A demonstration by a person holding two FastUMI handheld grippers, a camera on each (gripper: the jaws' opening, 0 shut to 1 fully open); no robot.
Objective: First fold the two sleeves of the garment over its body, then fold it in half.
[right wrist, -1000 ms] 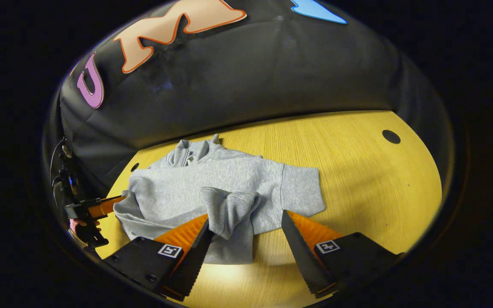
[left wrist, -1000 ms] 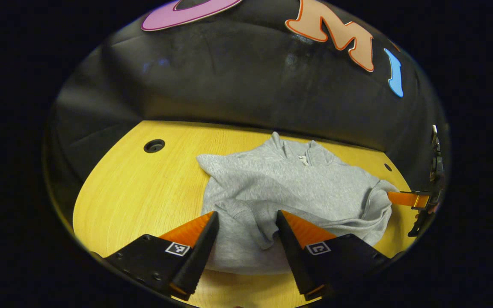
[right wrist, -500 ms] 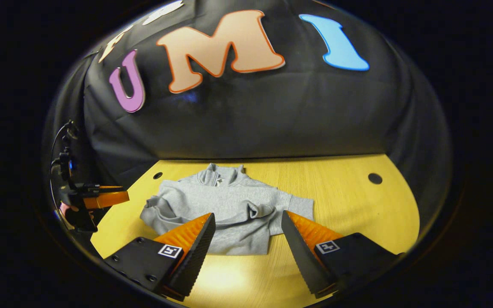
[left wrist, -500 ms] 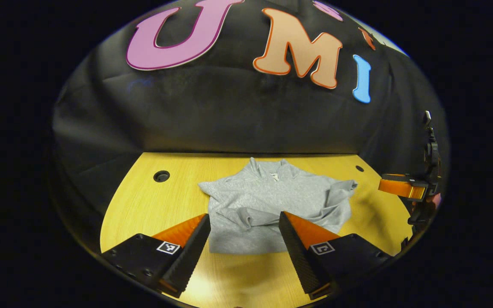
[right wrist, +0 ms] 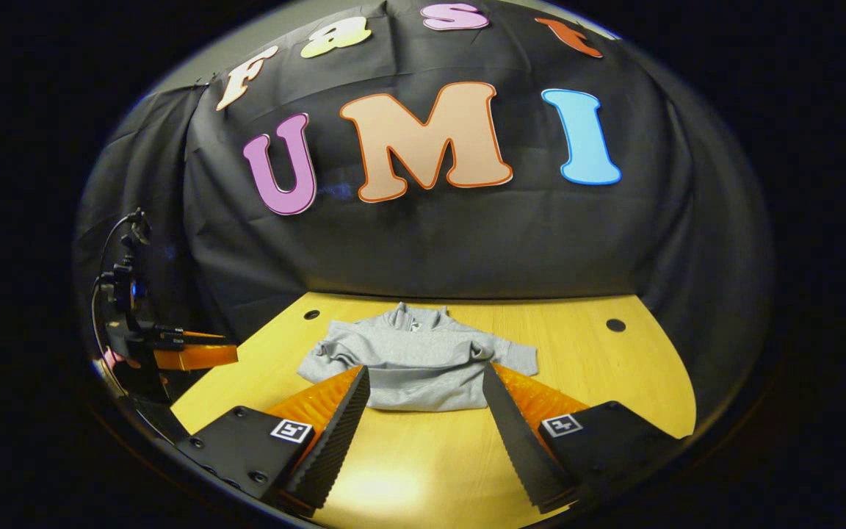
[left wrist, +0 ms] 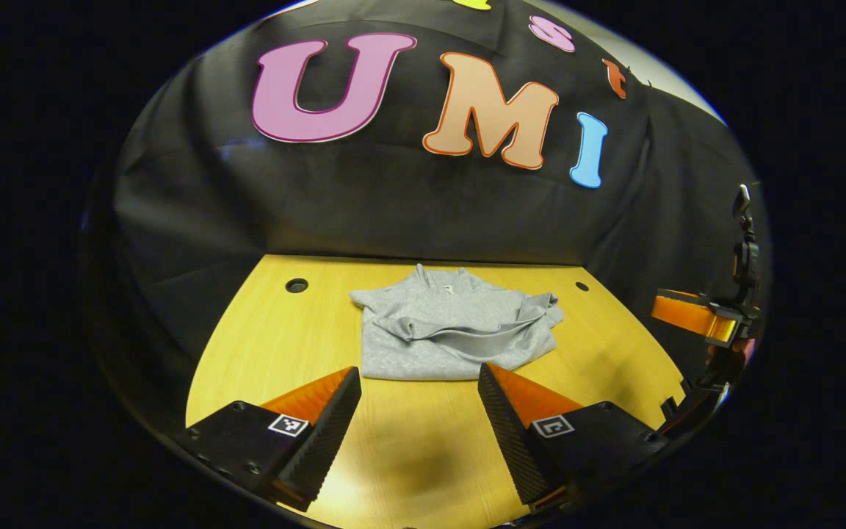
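Both grippers had drawn back from the grey sweatshirt (left wrist: pixel 452 330). Left gripper (left wrist: pixel 419 411) and right gripper (right wrist: pixel 427 411) hung spread wide, grasping nothing, short of its hem. Beyond, it lay sleeves-folded on the yellow table (left wrist: pixel 276 345).

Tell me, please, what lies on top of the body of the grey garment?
Both sleeves lie folded over the body of the grey garment, crossing in bunched folds near its middle. The garment rests on the wooden table. What the sleeves cover underneath cannot be seen.
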